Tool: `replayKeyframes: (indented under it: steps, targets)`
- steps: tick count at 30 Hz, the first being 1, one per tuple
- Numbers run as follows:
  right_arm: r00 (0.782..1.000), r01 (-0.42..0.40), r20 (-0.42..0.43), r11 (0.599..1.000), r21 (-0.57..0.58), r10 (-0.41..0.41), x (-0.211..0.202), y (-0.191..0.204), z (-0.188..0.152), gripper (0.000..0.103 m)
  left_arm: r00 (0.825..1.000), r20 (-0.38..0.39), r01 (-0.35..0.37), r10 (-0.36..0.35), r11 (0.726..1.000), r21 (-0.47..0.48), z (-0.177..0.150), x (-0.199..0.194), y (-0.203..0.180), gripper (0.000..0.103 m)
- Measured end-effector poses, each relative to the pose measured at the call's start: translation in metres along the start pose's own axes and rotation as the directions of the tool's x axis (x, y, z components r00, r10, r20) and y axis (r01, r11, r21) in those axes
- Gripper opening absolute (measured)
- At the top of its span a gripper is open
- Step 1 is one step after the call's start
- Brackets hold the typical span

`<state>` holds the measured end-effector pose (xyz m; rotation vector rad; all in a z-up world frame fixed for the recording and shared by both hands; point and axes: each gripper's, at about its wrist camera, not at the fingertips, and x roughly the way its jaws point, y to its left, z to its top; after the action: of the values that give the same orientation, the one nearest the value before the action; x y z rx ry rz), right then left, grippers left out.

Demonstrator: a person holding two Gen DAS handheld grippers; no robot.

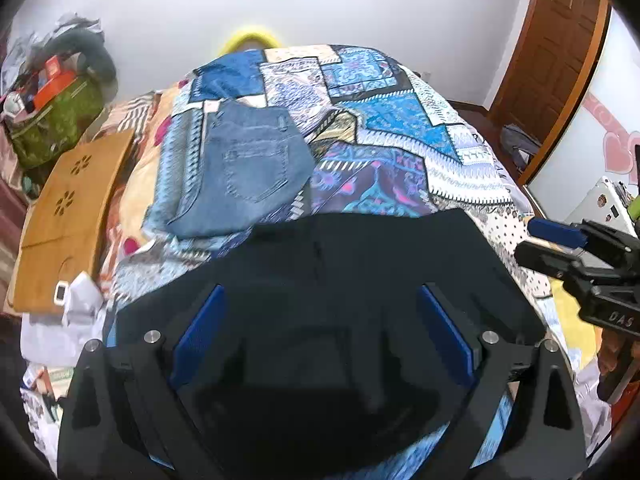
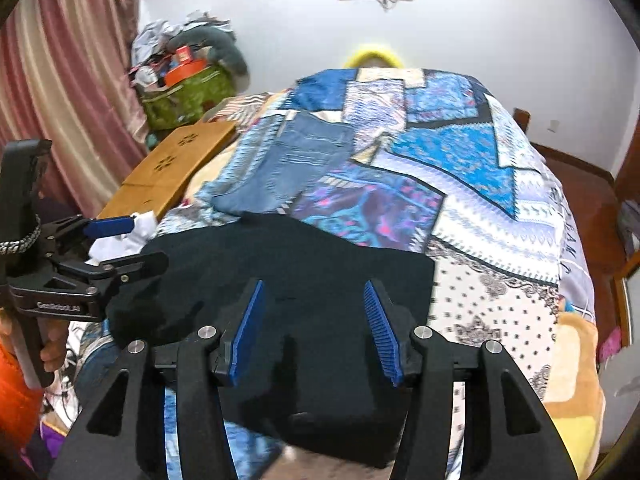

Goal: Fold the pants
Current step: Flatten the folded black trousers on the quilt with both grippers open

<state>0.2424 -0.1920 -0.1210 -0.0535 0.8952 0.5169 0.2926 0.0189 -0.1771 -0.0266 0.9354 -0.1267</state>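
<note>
The right gripper (image 2: 316, 328) has its two black fingers parted to a middling gap; the ribbed blue pads (image 2: 250, 332) face each other with nothing pinched, and only the black folded pants (image 2: 288, 280) lie beneath and between them. Whether the pads brush the cloth cannot be told. The left gripper (image 1: 320, 332) stands with its fingers spread wide, its smooth blue pads (image 1: 198, 336) well apart over the same dark garment, clasping nothing. In the right wrist view it shows again at 9 o'clock, jaws parted beside a crumpled white cloth (image 2: 124, 236).

The black pants are a matte, soft slab with squared edges, lying on the near end of the patchwork blue-and-white printed bedspread (image 2: 460, 184). At 11 o'clock from them rest folded blue denim jeans (image 1: 248, 168) with a stitched back pocket, flat on the spread. Farther at 10 o'clock lies a flat wooden board (image 1: 68, 208) with cut flower holes, and beyond it a green fabric bag (image 1: 56, 124) stuffed with clutter.
</note>
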Motion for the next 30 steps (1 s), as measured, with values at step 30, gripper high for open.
replayKeyframes:
  steps: [30]
  targets:
    - [0.979, 0.019, -0.202, 0.997, 0.074, -0.004, 0.04, -0.046, -0.056, 0.067, 0.988, -0.141, -0.048, 0.059, 0.996, 0.076, -0.033, 0.074, -0.028, 0.103]
